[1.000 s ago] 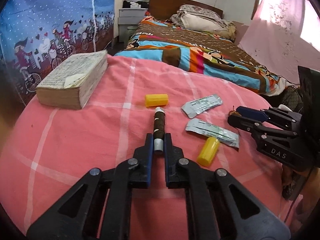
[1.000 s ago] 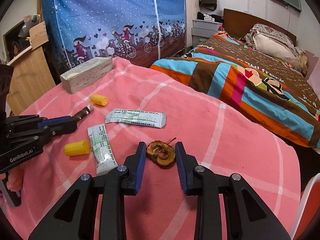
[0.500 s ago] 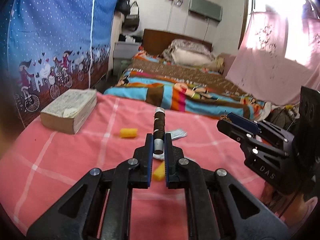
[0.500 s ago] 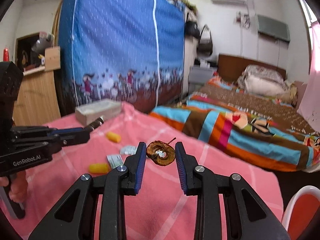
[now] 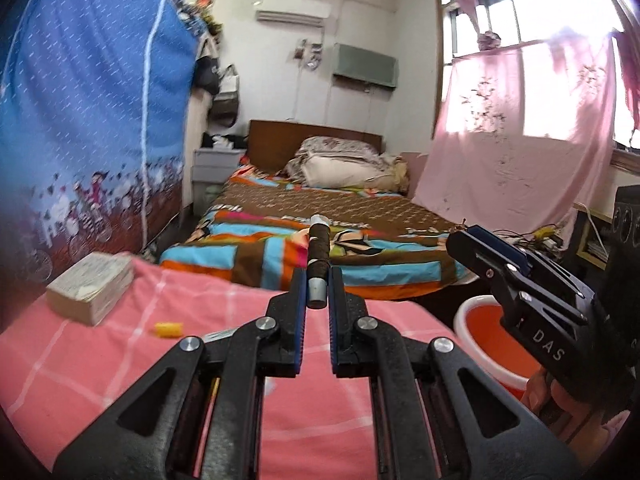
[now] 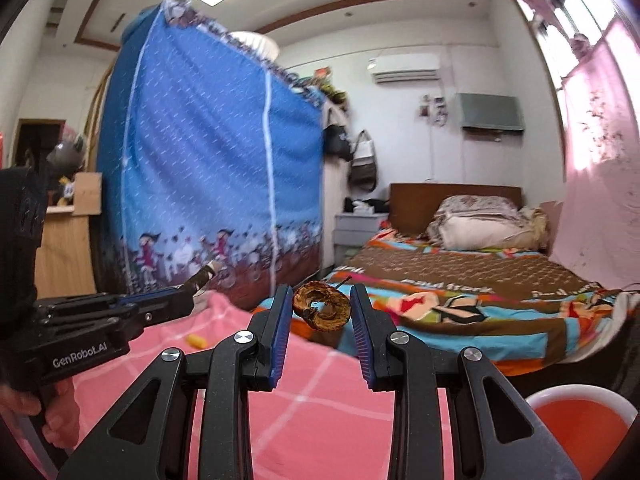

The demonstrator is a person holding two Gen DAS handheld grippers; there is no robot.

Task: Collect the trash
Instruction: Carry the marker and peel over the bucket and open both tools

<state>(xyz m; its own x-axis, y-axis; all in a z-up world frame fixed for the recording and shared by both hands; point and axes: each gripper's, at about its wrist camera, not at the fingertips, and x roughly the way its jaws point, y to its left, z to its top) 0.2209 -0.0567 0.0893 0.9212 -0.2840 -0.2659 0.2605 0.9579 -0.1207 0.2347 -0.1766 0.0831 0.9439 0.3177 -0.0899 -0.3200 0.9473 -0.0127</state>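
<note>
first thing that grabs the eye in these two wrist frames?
Each gripper carries a piece of trash in the air. The left gripper is shut on a brown-wrapped stick with a silver end, and the right gripper pinches a dried, browned apple slice. Behind them stand the blue cartoon-print curtain at left and, at lower right off the pink cloth's edge, an orange bucket with a white rim.

Your left gripper (image 5: 317, 296): black frame, blue pads, silver screws, "GenRobot.AI" on side.
Your right gripper (image 6: 320, 312): same black build, ribbed blue pads, silver screws, "DAS" on side.
Camera housing (image 5: 626, 232): black box w/ round holes.
</note>
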